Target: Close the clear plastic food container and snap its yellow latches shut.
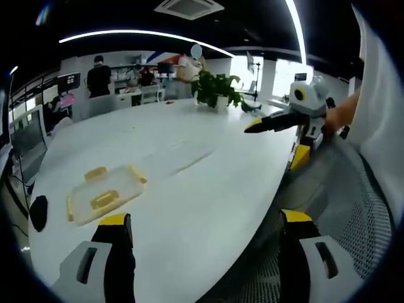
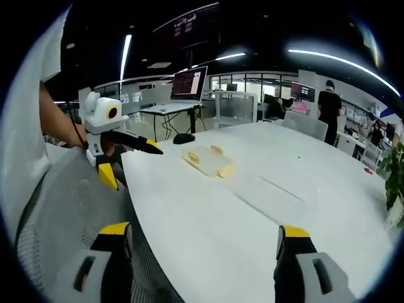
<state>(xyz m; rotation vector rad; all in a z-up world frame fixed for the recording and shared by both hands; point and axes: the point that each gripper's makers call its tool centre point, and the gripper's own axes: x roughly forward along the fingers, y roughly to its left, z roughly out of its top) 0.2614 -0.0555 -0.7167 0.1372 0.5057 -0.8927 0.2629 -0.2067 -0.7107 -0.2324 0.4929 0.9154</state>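
Clear plastic container w/ yellow latches is seen lying flat on the white table, well apart from both tools. In the left gripper view it sits beyond the left tool's left jaw; in the right gripper view the container is seen far past the right tool, w/ a dark mouse beyond it and a laptop further still. Both tools are held w/ jaws spread wide, nothing gripped. The lid looks to be resting on the base already, though whether it is fully seated can't be told at this range; latch state likewise unclear.

Risks, as judged from here:
- Container is light and the table smooth, so a one-sided push on a latch could slide it away; it should be braced by the other tool.
- If the lid is misaligned, a latch may be forced over the rim and fail to catch, or one corner may pop up.
- The tools could collide if both are brought onto the container from the same side.
- The plant, far beyond the container, is no obstacle.
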